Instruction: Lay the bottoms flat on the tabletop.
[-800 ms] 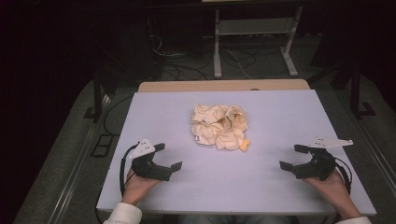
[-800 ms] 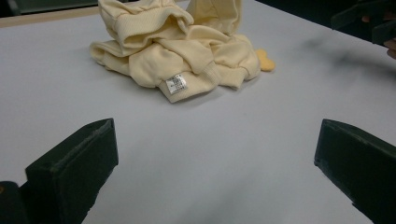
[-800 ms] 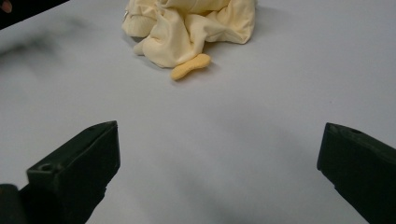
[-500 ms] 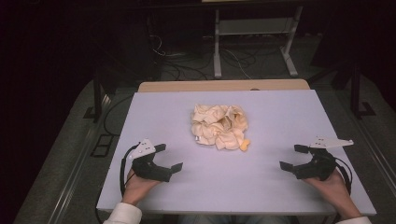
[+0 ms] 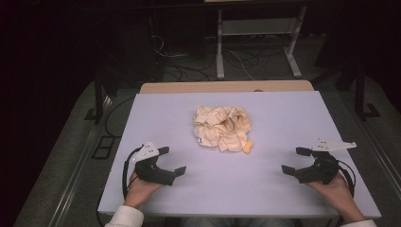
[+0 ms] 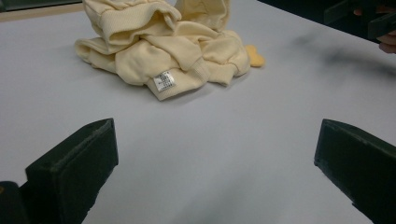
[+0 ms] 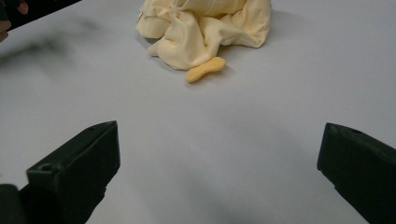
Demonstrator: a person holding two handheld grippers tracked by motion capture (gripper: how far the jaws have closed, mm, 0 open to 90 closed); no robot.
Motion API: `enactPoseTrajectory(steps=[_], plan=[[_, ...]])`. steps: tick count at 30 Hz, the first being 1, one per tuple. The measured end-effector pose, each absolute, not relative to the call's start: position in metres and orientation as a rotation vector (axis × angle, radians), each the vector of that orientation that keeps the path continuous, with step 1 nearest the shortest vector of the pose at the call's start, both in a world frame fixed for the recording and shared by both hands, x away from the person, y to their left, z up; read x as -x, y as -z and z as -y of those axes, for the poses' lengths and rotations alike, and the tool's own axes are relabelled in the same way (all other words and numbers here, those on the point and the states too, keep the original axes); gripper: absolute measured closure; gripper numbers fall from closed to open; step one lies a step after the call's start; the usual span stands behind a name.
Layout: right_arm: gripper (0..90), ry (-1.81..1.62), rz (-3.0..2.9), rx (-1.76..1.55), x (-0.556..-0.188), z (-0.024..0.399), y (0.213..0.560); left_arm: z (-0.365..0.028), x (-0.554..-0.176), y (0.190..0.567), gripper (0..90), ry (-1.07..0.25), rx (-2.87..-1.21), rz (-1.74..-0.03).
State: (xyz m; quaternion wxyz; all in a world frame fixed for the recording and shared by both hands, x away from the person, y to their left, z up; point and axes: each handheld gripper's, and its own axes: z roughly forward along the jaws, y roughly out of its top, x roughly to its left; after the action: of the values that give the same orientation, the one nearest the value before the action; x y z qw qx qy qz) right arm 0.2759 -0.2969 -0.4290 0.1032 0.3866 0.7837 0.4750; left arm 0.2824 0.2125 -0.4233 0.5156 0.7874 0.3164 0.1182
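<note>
Two grippers, fingers spread, nothing held.
Your crumpled cream garment lies on the desk ahead, between both fingers' reach; soft, light, floppy, so pinch a thick ribbed edge.

A pale grey table carries a crumpled cream garment near its middle.

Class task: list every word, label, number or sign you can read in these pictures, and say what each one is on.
White tag sewn on the crumpled cream garment: lines of print, too small and blurred to read.
No other text, brand, number or sign can be read on the table or on either gripper.
</note>
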Motion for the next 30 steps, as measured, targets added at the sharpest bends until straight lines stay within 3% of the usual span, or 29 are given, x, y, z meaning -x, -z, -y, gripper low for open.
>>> enactPoseTrajectory(steps=[30], plan=[[0.0,-1.368,-2.349,-1.114,-0.297,0.282,0.397,-0.212,-0.284,0.425,0.0,-0.282,-1.895,-0.775]])
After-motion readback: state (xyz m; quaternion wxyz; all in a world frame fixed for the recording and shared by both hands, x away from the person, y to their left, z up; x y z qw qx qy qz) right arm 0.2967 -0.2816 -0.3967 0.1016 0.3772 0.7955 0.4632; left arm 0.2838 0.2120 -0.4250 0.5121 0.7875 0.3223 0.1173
